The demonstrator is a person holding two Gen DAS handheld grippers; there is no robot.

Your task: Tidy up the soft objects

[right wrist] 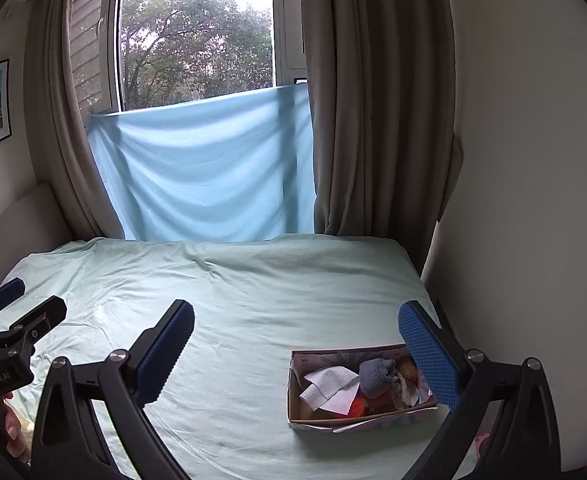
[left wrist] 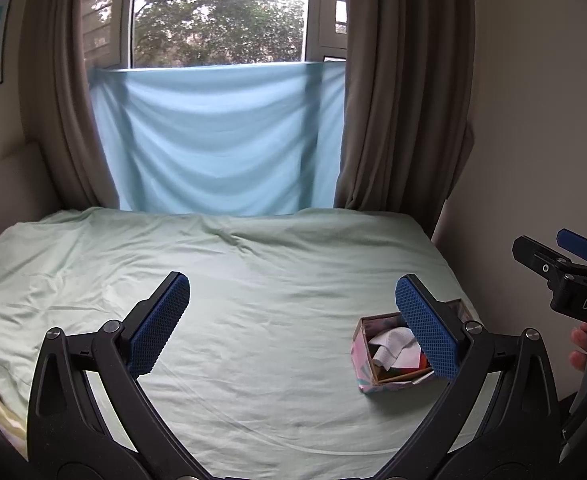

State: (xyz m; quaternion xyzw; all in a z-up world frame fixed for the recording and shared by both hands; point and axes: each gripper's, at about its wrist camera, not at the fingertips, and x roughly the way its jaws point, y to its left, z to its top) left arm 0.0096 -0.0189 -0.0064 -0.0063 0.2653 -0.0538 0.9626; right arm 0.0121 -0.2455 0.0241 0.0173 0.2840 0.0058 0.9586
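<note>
Hovering above the bed, I hold both tongs spread wide and empty: the left tongs and the right tongs. My landmark is the cardboard box on the green sheet; inside it lie a white tissue, a grey plush and orange items, just beside the right tongs' blue pad.

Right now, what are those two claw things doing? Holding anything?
Left gripper: open, holding nothing, above the bed.
Right gripper: open, holding nothing, near the box.
</note>
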